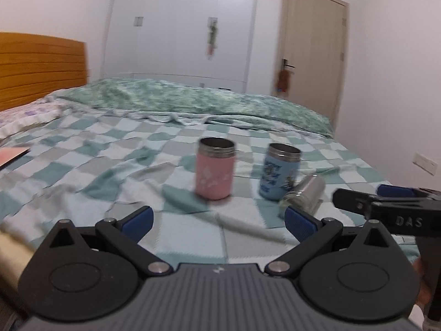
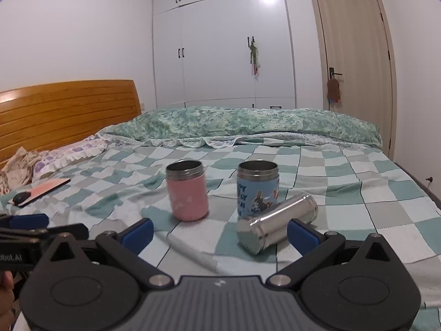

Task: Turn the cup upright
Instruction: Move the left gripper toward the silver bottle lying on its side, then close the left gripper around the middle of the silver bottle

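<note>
Lying sideways: steel cup (image 2: pixel 275 224), base nearest | right hand-held gripper (image 2: pixel 220 234) spread | left hand-held gripper (image 1: pixel 219 224) spread

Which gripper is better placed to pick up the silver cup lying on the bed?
Right, probably. The right gripper is open with the silver cup lying just ahead, near its right finger. From the left gripper, also open, the cup sits off to the side.

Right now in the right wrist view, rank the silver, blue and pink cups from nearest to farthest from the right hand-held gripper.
1. Silver steel cup, on its side, right of centre.
2. Blue printed cup, upright just behind.
3. Pink cup, upright, leftward, about as far back as the blue one.
</note>
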`<state>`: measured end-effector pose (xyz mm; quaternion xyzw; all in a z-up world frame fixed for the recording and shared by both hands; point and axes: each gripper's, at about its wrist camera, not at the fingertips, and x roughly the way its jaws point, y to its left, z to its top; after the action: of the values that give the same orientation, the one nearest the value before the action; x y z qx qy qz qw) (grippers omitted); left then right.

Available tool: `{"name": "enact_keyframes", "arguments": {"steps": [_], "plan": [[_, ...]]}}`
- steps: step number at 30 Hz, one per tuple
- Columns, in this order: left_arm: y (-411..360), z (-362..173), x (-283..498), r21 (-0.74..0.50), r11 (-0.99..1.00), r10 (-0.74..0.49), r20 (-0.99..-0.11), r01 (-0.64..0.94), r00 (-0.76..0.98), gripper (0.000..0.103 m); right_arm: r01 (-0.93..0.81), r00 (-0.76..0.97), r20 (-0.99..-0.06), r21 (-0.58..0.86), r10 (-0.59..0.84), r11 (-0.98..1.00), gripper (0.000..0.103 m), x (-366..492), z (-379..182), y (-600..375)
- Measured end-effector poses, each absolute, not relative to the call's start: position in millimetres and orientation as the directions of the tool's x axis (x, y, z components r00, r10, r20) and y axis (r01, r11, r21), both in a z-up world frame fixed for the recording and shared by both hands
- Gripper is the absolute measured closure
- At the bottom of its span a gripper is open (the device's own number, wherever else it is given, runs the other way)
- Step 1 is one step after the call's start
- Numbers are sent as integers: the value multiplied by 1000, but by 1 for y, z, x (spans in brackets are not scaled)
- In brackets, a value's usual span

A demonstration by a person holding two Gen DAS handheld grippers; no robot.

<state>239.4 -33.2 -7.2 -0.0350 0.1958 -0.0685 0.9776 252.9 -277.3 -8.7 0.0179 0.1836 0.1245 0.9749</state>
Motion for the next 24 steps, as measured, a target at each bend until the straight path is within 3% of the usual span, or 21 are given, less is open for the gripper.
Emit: {"name": "enact_keyframes", "arguments": {"steps": [6,9,13,18,24], "plan": [[-76,-11,304,-36,939,-333,-350,343,876,0,-138,898,-401,130,179,982,0,303,-8,-313],[-105,-14,356,-56,889,-434,-417,454,799,0,-103,892,-418,187,174,977,0,331,-8,-344],[-154,-26,411,-18,862,-447,-501,507,741,0,-58,881,-443,245,165,968,0,359,-12,-379],[-195,-48,464,0,834,-438,-607,551,663,16,-19,868,-472,284,157,959,0,386,-24,-410],[-222,-60,487,2,803,-442,-669,596,597,18,-10,848,-501,311,173,950,0,408,-45,-427]]}}
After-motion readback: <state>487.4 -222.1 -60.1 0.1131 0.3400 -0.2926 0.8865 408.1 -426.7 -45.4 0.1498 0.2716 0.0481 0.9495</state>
